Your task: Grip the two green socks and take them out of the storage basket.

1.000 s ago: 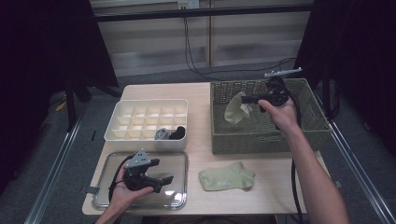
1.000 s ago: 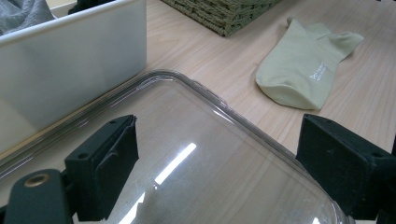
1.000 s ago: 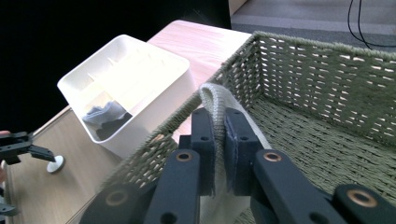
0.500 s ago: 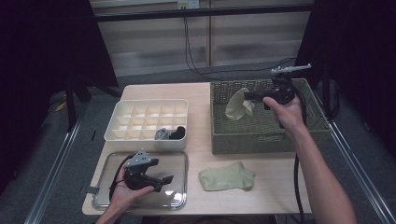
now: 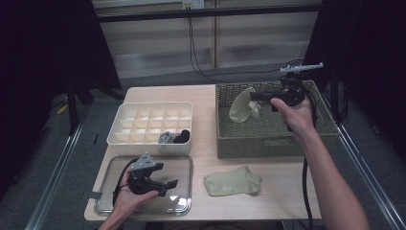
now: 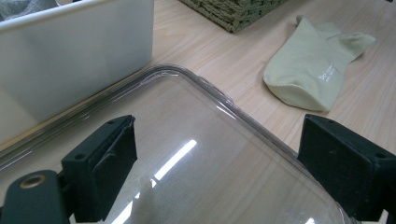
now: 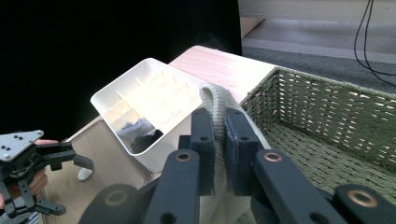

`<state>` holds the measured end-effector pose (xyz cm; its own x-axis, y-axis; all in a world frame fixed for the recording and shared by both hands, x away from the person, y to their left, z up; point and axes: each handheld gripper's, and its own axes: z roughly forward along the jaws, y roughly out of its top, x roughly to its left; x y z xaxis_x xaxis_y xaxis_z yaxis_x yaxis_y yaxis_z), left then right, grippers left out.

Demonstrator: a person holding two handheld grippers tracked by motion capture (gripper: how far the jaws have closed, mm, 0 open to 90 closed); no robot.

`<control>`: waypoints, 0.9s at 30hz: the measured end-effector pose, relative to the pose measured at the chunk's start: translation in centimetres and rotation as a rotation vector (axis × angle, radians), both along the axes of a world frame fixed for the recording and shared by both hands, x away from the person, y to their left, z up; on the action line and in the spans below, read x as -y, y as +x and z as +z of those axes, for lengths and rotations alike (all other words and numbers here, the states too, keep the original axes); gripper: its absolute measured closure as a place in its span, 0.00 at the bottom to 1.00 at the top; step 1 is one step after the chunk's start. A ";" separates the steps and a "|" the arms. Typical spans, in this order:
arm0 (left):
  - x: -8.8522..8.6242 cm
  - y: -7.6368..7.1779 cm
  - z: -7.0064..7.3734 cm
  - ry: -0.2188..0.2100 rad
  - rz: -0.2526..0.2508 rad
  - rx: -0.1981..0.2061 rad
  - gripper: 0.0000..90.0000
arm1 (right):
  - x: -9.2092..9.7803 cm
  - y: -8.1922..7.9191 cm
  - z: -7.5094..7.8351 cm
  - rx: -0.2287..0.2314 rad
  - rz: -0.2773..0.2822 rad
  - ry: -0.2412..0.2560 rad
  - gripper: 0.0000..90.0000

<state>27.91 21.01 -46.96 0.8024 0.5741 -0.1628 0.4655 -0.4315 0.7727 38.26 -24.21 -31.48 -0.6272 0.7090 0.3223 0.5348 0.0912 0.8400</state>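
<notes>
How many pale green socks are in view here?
2: one sock hangs from the shut right gripper over the wicker basket; the other sock lies flat on the table.

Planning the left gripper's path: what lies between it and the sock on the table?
In the left gripper view, the clear tray's rim and bare table separate the left gripper from the sock.
</notes>
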 end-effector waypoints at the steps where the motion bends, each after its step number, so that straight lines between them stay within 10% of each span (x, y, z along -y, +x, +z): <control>1: 0.0 0.0 0.0 0.001 0.001 0.000 0.12 | 0.0 -0.1 0.1 -0.001 0.000 0.001 0.94; 27: 0.0 -0.1 0.1 0.002 0.005 0.021 0.15 | -0.5 -3.8 2.5 0.102 0.030 0.059 0.93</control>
<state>27.78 20.99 -46.86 0.8027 0.5785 -0.1448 0.4515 -0.4310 0.7812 34.50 -23.73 -28.93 -0.6792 0.6713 0.2968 0.4445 0.0544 0.8941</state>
